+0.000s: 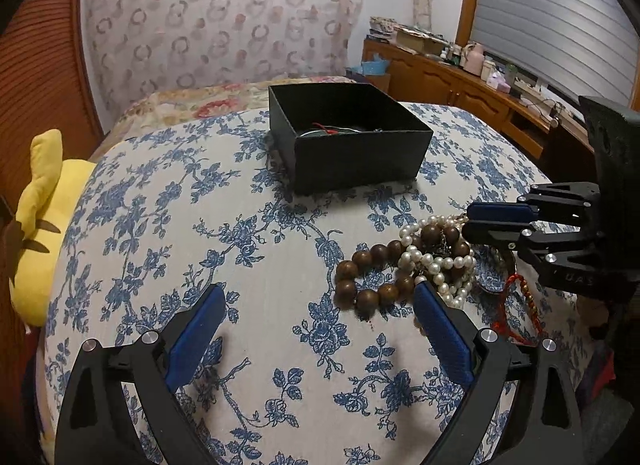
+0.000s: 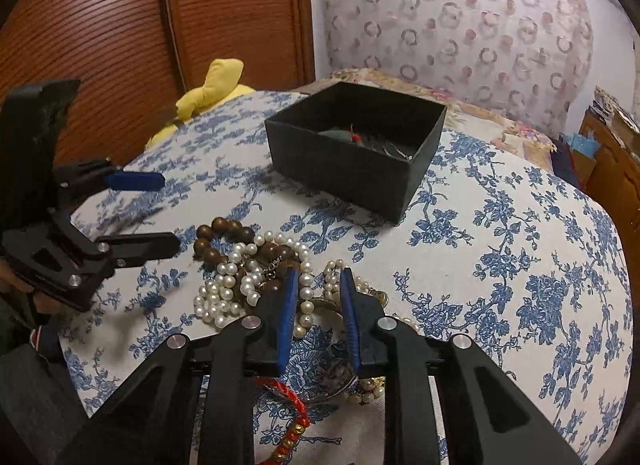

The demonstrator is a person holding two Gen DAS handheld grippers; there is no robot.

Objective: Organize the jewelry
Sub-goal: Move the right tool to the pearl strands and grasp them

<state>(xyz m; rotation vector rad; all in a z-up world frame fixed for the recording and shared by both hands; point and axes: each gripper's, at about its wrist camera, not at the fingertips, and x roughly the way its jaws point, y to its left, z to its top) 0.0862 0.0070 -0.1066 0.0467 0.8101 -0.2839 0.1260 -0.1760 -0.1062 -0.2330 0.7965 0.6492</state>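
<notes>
A heap of jewelry lies on the blue-flowered cloth: a brown wooden bead bracelet (image 1: 370, 271) (image 2: 218, 237), white pearl strands (image 1: 436, 265) (image 2: 228, 289) and a red cord bracelet (image 1: 516, 305) (image 2: 294, 413). An open black box (image 1: 348, 145) (image 2: 356, 149) stands behind, with a few pieces inside. My left gripper (image 1: 316, 305) (image 2: 170, 213) is open and empty, just left of the heap. My right gripper (image 2: 318, 285) (image 1: 472, 219) has its jaws narrowly apart over the pearls; whether they pinch anything does not show.
A yellow plush toy (image 1: 40, 233) (image 2: 212, 85) lies at the bed's left edge by a wooden door. A wooden counter (image 1: 480, 93) with clutter runs along the right wall. Patterned curtain hangs behind.
</notes>
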